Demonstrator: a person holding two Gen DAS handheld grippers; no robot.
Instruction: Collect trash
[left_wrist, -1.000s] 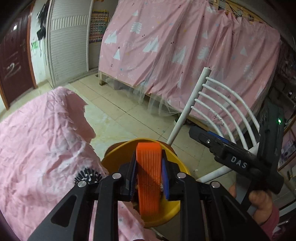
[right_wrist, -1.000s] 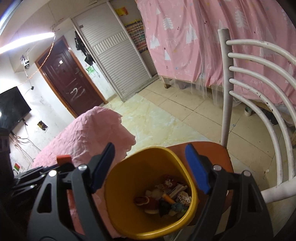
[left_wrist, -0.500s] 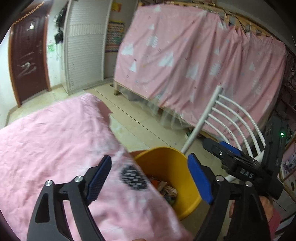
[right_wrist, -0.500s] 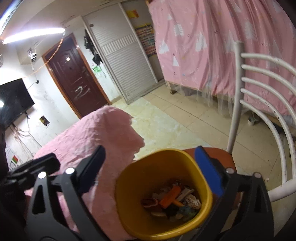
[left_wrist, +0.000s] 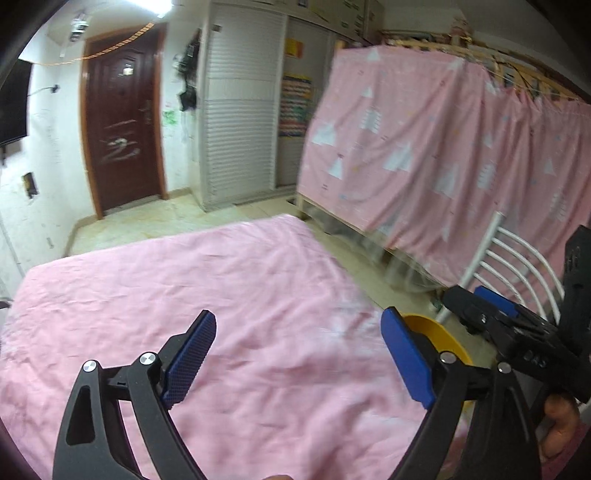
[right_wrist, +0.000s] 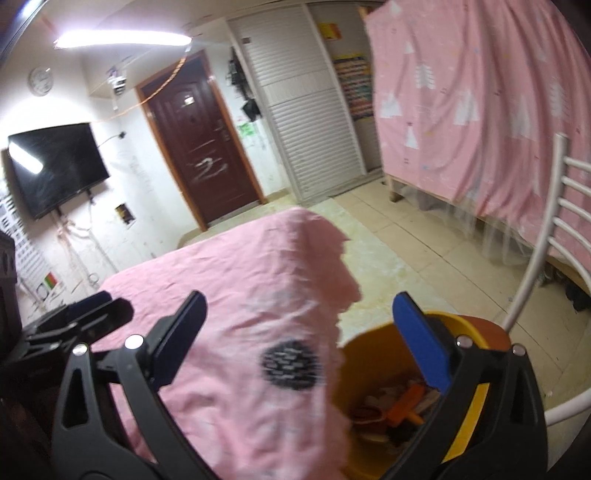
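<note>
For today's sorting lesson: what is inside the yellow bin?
The yellow bin holds mixed scraps, including an orange piece. The right gripper frame covers the rest.

No legible text, label or sign.

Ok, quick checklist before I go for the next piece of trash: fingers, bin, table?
1. Left gripper empty: ok. Its fingers have just been opening and stand wide apart, with nothing between them.
2. Right gripper empty: ok. Its fingers have also just been opening, and nothing is held.
3. Yellow bin upright on the chair seat, beside the table: ok.
4. Trash inside the bin, including an orange piece: ok.
5. Next piece to collect on the pink tablecloth: cannot tell. Only a dark round patch shows, and it is too blurred to identify.
6. Grippers apart from each other: ok.
</note>
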